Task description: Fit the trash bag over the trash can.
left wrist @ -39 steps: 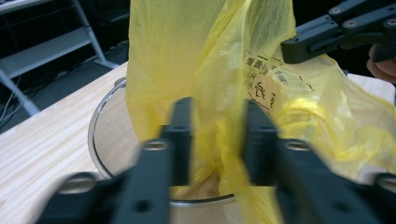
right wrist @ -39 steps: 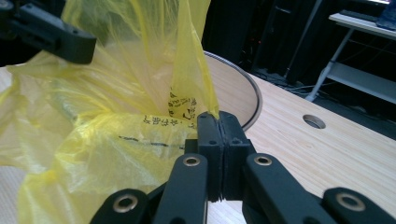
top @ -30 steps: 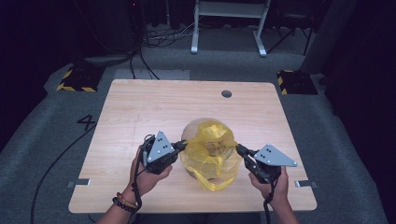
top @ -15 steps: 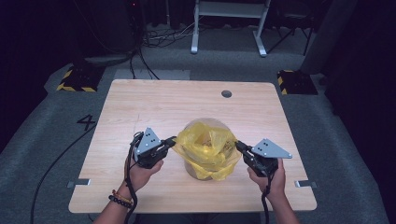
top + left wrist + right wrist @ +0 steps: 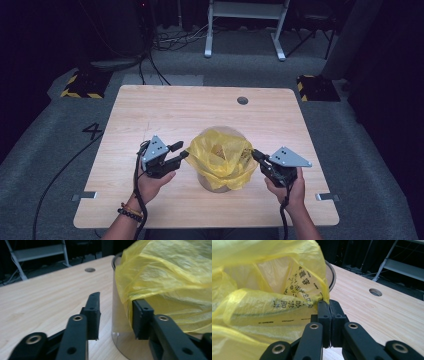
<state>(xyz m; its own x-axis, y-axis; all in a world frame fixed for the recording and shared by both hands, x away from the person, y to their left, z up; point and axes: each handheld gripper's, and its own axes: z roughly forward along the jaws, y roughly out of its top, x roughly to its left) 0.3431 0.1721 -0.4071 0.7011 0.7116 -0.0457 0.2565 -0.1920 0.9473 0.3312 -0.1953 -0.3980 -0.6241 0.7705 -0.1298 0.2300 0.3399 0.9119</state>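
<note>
left gripper (image 5: 178, 152) jaws just opened, off the thin, crinkly yellow bag (image 5: 222, 157) over the bin (image 5: 120, 315); right gripper (image 5: 329, 305) jaws pinch it.

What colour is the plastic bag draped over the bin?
Yellow, with dark printed characters; the plastic bag shows best in the right gripper view.

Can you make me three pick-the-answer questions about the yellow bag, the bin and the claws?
1. Where does the yellow bag sit?
A. over the bin's top
B. flat on the floor
C. on the metal rack

2. How many round holes does the table have?
A. three
B. one
C. none

3. What is the right claw doing?
A. standing wide open
B. lying on the table
C. pinching the bag's edge

Answers: 1 A, the bag drapes over the clear bin's rim. 2 B, one dark hole shows near the far edge. 3 C, its jaws are shut with yellow plastic caught between them.
</note>
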